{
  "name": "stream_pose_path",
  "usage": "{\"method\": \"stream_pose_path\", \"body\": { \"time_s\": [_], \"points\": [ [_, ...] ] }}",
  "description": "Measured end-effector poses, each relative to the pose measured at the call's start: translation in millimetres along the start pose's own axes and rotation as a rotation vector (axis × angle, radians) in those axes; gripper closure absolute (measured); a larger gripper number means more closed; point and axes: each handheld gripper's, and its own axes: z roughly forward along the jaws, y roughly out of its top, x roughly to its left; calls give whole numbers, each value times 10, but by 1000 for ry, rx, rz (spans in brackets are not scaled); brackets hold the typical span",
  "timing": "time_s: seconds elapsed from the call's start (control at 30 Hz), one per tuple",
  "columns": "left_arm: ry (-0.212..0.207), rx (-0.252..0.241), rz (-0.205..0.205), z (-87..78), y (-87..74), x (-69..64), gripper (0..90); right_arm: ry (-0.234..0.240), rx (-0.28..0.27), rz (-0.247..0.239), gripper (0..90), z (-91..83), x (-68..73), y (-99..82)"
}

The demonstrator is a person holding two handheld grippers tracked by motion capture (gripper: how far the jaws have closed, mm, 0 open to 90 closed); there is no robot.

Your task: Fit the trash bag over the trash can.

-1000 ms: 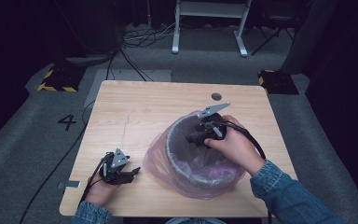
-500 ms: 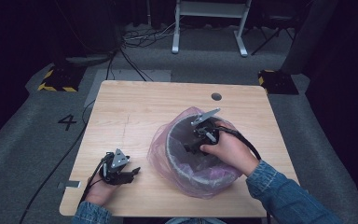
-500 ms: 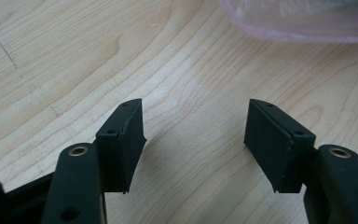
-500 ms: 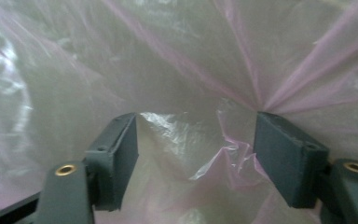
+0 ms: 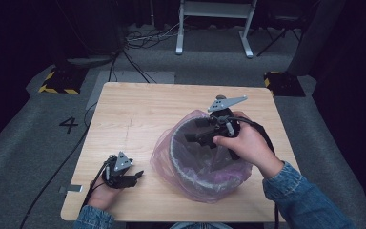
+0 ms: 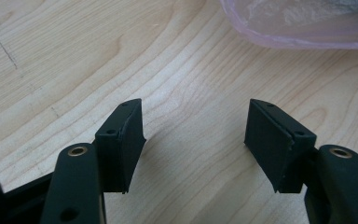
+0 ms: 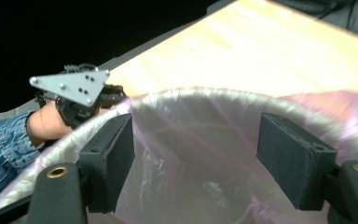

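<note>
The bin (image 5: 205, 160), lined with a pink bag (image 5: 164, 150), stands on the surface (image 5: 138, 114). The right gripper (image 5: 198, 136) hovers over the bin's mouth, its jaws just opened and empty, probably having let go of the bag. The left gripper (image 5: 132, 175) rests left of the bin, jaws apart on nothing, apparently waiting.

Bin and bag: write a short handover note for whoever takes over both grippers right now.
Left gripper: open, holding nothing, low over the table beside the bag.
Right gripper: jaws have just been opening, nothing between them, above the mouth of the bin.
Pink bag: inside the bin, its edge draped over the rim down to the table.
Done: bag fitted in and folded over, as far as shows.
Left: probably tidy the overhang; the far side is hard to judge.
</note>
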Motion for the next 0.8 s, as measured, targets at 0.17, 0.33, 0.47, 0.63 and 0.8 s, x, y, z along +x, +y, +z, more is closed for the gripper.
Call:
{"method": "stream_pose_path", "body": {
  "time_s": [0.17, 0.33, 0.47, 0.63, 0.8],
  "points": [
    [-3, 2, -17, -5, -13, 20, 365, -64, -49, -39, 281, -189, -25, 79],
    [-4, -4, -27, -5, -27, 38, 353, -104, -74, -42, 281, -372, -83, 89],
    [-12, -16, -48, -19, -71, 67, 340, -138, -74, -44, 281, -500, -164, 49],
    [-17, -16, -68, -35, -94, 84, 335, -170, -85, -28, 281, -668, -253, -4],
    [-24, -13, -66, -42, -100, 93, 331, -202, -84, -17, 281, -825, -337, -80]
  ]
}}
